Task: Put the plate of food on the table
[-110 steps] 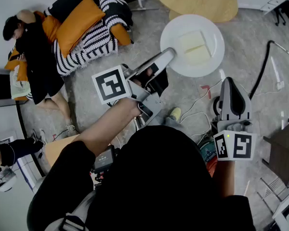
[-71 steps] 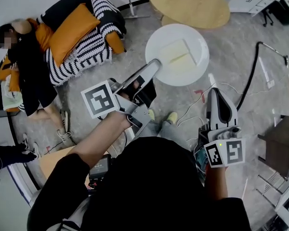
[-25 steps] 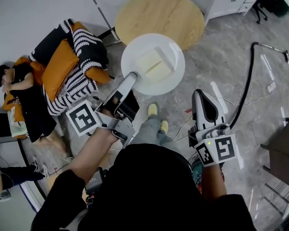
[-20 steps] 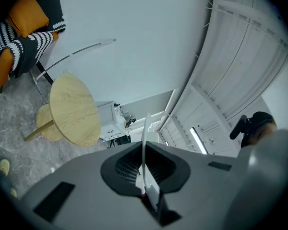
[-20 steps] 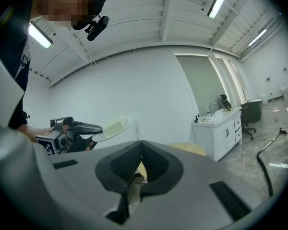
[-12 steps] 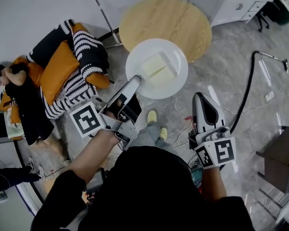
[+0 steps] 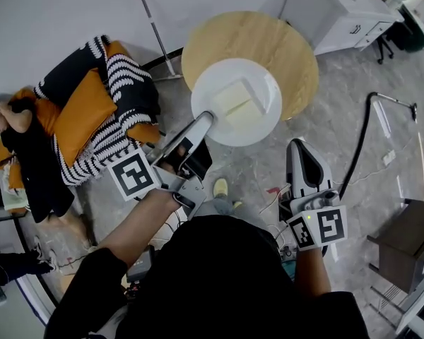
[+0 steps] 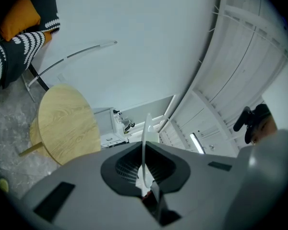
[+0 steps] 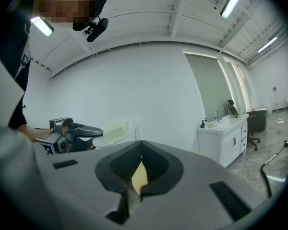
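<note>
grey marble floor (image 7: pixel 381 147) carried a round wooden bench (image 7: pixel 290 48), and seen from above the white plate (image 7: pixel 212 83) with two pale food slabs (image 7: pixel 240 104) overlapped its near edge, rim pinched in the left tongs (image 7: pixel 208 117), while the right tongs (image 7: pixel 297 144), pressed together and empty, hovered apart at the right.

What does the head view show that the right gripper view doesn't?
Only the head view shows the person lying by the striped and orange cushions, and a yellow shoe on the floor. Only the right gripper view shows the ceiling lights and the black camera worn on the carrier's head. Both show the left gripper with its jaws shut on the white plate, the pale food on it, and the white cabinet.
</note>
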Demonstrator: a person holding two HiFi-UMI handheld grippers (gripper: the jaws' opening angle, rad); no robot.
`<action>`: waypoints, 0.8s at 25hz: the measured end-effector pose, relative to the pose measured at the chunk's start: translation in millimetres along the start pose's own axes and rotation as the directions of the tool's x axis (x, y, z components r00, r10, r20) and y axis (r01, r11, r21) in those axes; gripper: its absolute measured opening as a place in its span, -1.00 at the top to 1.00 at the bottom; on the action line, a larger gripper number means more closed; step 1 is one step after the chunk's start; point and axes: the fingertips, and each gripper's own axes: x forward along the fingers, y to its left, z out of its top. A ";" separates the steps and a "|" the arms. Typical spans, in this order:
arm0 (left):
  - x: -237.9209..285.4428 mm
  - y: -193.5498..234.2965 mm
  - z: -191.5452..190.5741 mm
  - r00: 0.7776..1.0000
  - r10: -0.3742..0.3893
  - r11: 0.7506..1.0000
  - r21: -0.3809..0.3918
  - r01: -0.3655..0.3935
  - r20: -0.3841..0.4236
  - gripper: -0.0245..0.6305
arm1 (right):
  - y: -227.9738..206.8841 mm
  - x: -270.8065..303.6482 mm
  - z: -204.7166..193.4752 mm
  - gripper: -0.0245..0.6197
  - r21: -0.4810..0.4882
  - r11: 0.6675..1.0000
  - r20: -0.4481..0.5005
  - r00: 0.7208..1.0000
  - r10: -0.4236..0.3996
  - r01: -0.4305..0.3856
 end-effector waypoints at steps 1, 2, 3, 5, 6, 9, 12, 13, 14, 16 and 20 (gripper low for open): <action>0.8 2.7 4.6 1.000 0.001 1.000 -0.002 -0.001 0.001 0.87 | 0.1 4.7 0.6 0.90 -0.001 1.000 -0.001 1.000 -0.004 0.004; 1.9 5.2 8.7 1.000 0.002 1.000 -0.003 -0.002 0.002 0.87 | -0.2 8.6 1.0 0.90 -0.001 1.000 -0.002 1.000 -0.008 0.008; 3.3 7.4 12.0 1.000 0.002 1.000 -0.005 -0.002 0.003 0.87 | -0.8 12.0 1.2 0.90 0.000 1.000 -0.003 1.000 -0.011 0.011; 5.7 11.6 16.7 1.000 0.004 1.000 -0.016 -0.004 0.008 0.87 | -2.5 17.5 0.3 0.90 0.000 1.000 -0.013 1.000 -0.014 0.014; 6.5 13.8 18.5 1.000 0.007 1.000 -0.024 -0.007 0.011 0.87 | -3.5 20.1 -0.1 0.90 0.000 1.000 -0.019 1.000 -0.016 0.016; 11.1 18.8 24.6 1.000 0.015 0.999 -0.032 -0.015 0.016 0.87 | -5.9 29.6 2.0 0.90 -0.002 1.000 -0.029 1.000 -0.007 0.007; 17.1 22.5 29.3 1.000 0.019 0.999 -0.032 -0.019 0.024 0.87 | -9.1 39.2 0.8 0.90 0.010 1.000 -0.035 0.999 0.012 -0.011; 19.0 23.6 30.3 0.999 0.021 0.999 -0.034 -0.020 0.028 0.87 | -10.7 41.8 0.1 0.90 0.014 1.000 -0.037 0.999 0.016 -0.016; 21.0 24.4 31.7 0.999 0.022 0.999 -0.034 -0.020 0.034 0.87 | -12.7 44.3 0.6 0.90 0.015 1.000 -0.037 0.999 0.021 -0.020; 25.8 24.5 35.7 0.999 0.023 0.999 -0.032 -0.022 0.043 0.87 | -17.4 49.9 4.6 0.90 0.013 1.000 -0.031 0.999 0.029 -0.029; 41.2 24.3 46.9 0.998 0.028 1.000 -0.016 -0.027 0.052 0.87 | -29.9 64.0 10.9 0.90 0.012 0.999 -0.019 0.999 0.040 -0.039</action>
